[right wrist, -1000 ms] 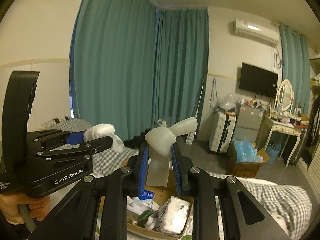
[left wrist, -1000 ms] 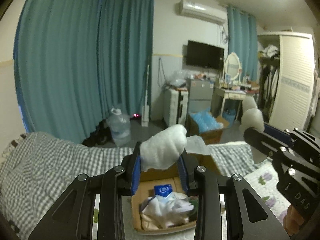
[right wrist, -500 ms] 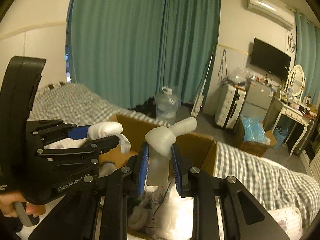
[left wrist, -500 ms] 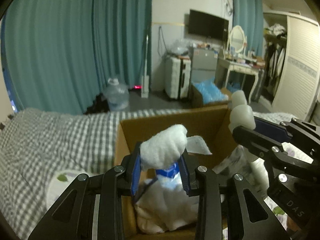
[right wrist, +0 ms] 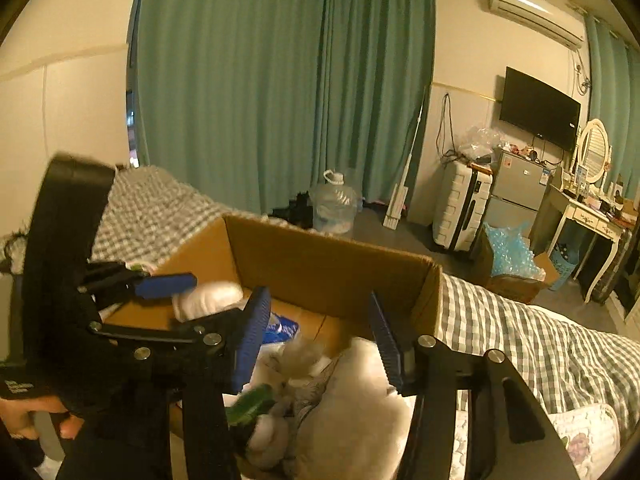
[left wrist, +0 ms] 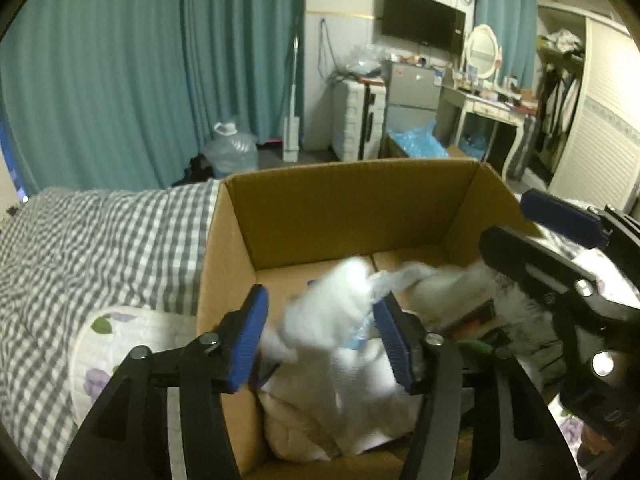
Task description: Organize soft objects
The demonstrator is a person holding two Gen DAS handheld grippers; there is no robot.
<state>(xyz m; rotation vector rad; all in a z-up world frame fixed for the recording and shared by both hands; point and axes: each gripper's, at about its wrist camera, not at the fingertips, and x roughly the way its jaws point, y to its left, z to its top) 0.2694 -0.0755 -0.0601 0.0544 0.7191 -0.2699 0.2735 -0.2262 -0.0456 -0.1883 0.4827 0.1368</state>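
Left gripper (left wrist: 320, 336) spread wide, lower centre of frame; blurred white soft bundle (left wrist: 336, 312) loose between pads, over cardboard box (left wrist: 352, 204). Right gripper (right wrist: 316, 340) spread, empty, above box contents. Bundle likely light, squashy; pinch mid-bulk.

You're working in dim indoor light, cool in the left wrist view, yellow-warm in the right. Fisheye curvature bends the teal curtains (right wrist: 280, 80) and blackens the corners. Inside the cardboard box (left wrist: 352, 208) the white soft item (left wrist: 332, 308) is motion-blurred; the box's near interior lies in shadow.
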